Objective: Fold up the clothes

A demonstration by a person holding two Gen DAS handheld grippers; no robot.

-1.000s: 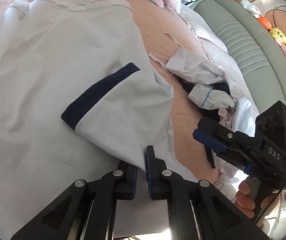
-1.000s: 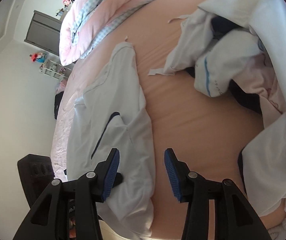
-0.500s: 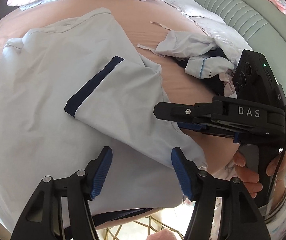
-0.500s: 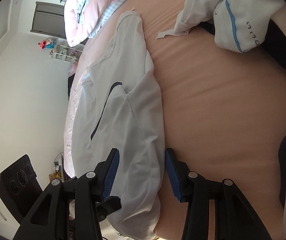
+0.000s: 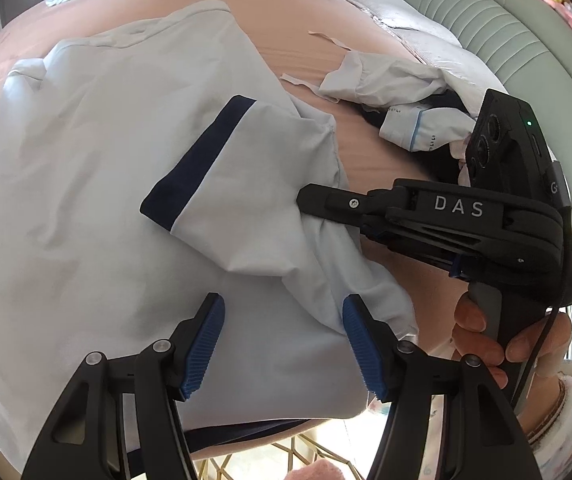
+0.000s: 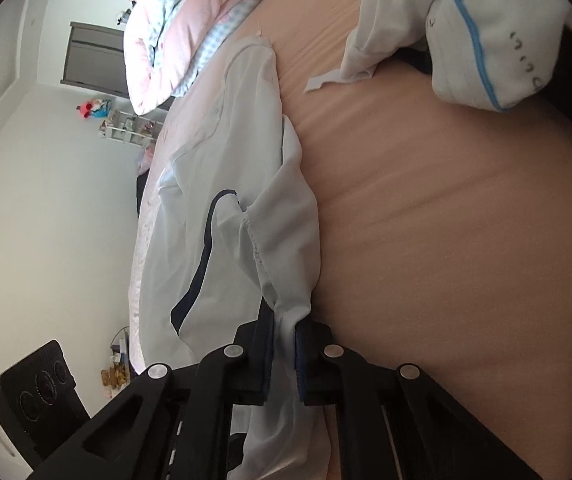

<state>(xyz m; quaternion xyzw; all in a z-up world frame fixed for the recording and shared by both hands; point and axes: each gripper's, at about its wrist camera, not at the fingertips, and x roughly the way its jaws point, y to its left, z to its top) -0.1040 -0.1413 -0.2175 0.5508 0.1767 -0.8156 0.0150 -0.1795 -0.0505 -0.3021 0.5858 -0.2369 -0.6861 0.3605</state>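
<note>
Pale-blue shirt (image 6: pixel 222 240) pinched by right hand-held gripper (image 6: pixel 284 354), peach bedsheet (image 6: pixel 446 240)

Readable markings, as we find them:

1. "DAS", white capitals, on the black side of the right gripper (image 5: pixel 459 207), seen from the left wrist.
2. A row of small dark characters on a white garment with a blue stripe (image 6: pixel 490 40); too small for us to read in either view.

A bed (image 6: pixel 466 208) under a peach sheet fills the room, a pink quilt (image 6: pixel 174 20) heaped at its far end. Beside it stands a pale-green padded headboard (image 5: pixel 498 28); a grey cabinet (image 6: pixel 94 60) stands against the white wall (image 6: pixel 46 200).
</note>
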